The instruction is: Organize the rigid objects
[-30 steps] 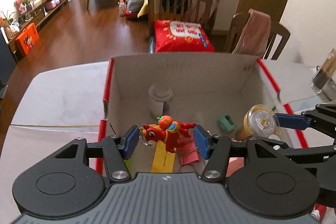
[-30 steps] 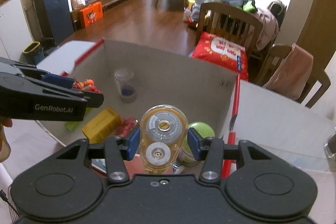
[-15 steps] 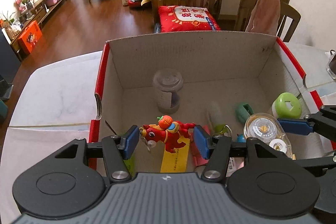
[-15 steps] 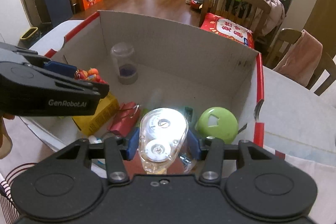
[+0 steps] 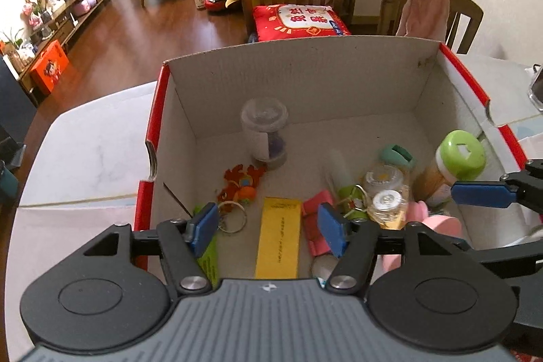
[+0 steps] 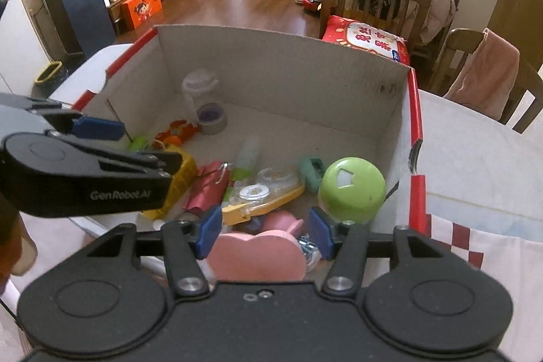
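Risk: snagging. Left gripper [image 5: 268,231] and right gripper [image 6: 263,231] just opened, both empty, low over red-edged cardboard box [image 5: 332,80]; red dragon keychain [image 5: 241,183] and clear-yellow tape dispenser [image 6: 263,192] dropped inside, loose.

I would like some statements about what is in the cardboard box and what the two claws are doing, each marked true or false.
1. The left claw is clamped on the red horse keychain. False: its jaws have just been opening, and the red horse keychain lies on the box floor.
2. The clear tape dispenser lies inside the cardboard box. True.
3. The right claw grips the tape dispenser. False: its jaws have just been opening and nothing is pressed between them.
4. The clear jar stands upright near the far wall. True.
5. The green-lidded container sits outside the box. False: it is inside, near the right wall.
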The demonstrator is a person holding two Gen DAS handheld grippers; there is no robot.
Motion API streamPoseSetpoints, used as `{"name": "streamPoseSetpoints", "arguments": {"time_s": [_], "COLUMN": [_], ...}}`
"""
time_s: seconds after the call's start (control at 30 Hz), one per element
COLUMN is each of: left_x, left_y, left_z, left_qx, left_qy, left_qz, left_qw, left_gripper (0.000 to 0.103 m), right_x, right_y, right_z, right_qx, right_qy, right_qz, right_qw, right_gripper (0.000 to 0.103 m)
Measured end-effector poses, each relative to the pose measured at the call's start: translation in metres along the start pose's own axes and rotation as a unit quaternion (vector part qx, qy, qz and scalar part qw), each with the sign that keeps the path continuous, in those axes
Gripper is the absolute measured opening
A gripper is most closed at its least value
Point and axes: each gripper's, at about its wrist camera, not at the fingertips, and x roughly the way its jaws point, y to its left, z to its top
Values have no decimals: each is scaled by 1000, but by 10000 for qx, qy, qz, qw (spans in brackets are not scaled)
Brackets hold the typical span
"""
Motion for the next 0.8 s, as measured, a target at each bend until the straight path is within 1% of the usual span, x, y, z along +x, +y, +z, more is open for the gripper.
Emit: {"name": "streamPoseSetpoints", "arguments": {"time_s": [0.07,0.17,0.3,0.43,0.67,0.8], "left_x": [-4,-14,-27,-43,-79,-97], "left_y": [0,2,6,9,14,16], "left_z": [-1,-4,-7,-10,-19,-27], "left_qx": [-13,-38,-123,-202,-321,-387], "left_qy": [-23,-98,-192,-322,-611,-741], "left_qz": [-16,-32,-75,-120,-278,-383], "left_qw": [10000,9999,9997,9992,9972,9958], "left_gripper": [64,64,65,71,72,79], "right_x": [-6,-16,-31,-51,-88,-105], "right_y": [2,5,8,8,10,10], "right_z": [-2,-3,-3,-4,-12,-20], "right_qx": [-38,-46,-37,9,22,53], "right_qy": [-71,-150,-320,-510,-923,-1119], "right_qz": [31,75,121,167,238,305], "right_qw": [10000,9998,9994,9986,9954,9932], "right_gripper": [64,65,75,81,93,99]}}
